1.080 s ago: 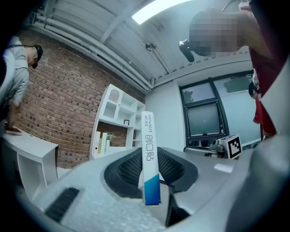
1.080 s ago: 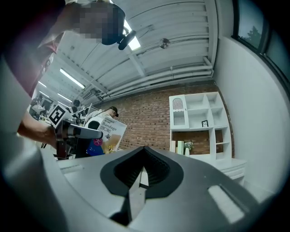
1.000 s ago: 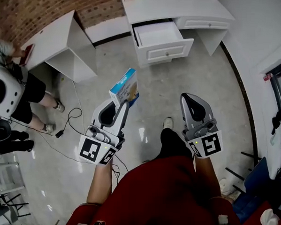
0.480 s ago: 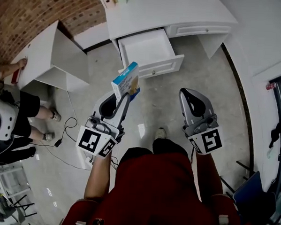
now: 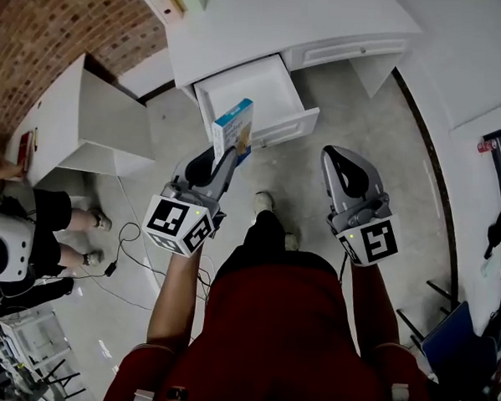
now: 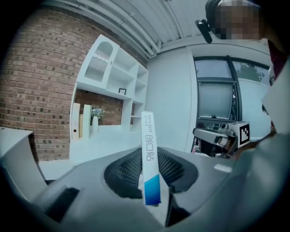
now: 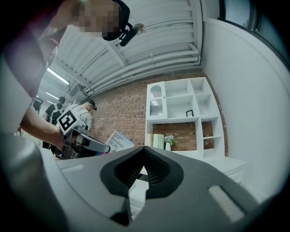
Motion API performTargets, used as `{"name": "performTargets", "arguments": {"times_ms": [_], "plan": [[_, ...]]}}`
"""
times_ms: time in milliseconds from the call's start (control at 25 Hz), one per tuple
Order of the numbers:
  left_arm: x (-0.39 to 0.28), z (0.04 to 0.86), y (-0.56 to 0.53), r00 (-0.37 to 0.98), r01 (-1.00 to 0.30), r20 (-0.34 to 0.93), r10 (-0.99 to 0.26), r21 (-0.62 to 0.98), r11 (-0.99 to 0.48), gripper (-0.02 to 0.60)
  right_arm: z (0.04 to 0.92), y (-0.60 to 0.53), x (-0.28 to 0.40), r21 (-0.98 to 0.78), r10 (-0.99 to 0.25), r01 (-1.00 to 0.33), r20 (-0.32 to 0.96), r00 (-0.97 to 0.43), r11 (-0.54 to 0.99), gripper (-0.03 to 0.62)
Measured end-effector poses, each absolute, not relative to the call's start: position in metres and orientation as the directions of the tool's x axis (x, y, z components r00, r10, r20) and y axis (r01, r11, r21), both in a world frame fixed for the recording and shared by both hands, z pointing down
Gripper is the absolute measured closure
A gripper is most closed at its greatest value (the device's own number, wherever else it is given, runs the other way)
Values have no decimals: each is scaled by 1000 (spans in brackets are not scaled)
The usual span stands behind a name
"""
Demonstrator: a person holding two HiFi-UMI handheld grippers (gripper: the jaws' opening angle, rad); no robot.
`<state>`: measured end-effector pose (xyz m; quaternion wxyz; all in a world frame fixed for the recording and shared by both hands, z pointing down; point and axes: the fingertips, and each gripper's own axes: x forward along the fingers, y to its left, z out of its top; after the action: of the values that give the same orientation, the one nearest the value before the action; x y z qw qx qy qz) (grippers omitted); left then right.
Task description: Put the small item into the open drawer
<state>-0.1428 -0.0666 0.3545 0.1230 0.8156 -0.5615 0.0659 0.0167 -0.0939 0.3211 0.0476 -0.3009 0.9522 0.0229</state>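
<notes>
My left gripper is shut on a small flat box, white and blue with an orange picture, which it holds upright. In the left gripper view the box's narrow edge stands between the pads. The white open drawer juts from a white desk, and its inside shows nothing. In the head view the box overlaps the drawer's front edge, well above the floor. My right gripper hangs to the right of the drawer, shut with nothing in it. The right gripper view also shows the box.
A white side table stands left of the drawer by a brick wall. At the far left a person's legs stand by a cable on the floor. White shelves rise behind the desk. A dark chair is at the right.
I have walked toward the desk, so the drawer has come nearer and lower in the head view. The box has gone from well short of the drawer to overlapping its front edge.
</notes>
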Motion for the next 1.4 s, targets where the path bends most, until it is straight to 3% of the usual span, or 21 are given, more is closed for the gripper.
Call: {"name": "performTargets", "arguments": {"times_ms": [680, 1400], "plan": [[-196, 491, -241, 501, -861, 538, -678, 233, -452, 486, 351, -245, -59, 91, -668, -665, 10, -744, 741, 583], [-171, 635, -312, 454, -853, 813, -366, 277, -443, 486, 406, -345, -32, 27, -665, -667, 122, -737, 745, 583]]}}
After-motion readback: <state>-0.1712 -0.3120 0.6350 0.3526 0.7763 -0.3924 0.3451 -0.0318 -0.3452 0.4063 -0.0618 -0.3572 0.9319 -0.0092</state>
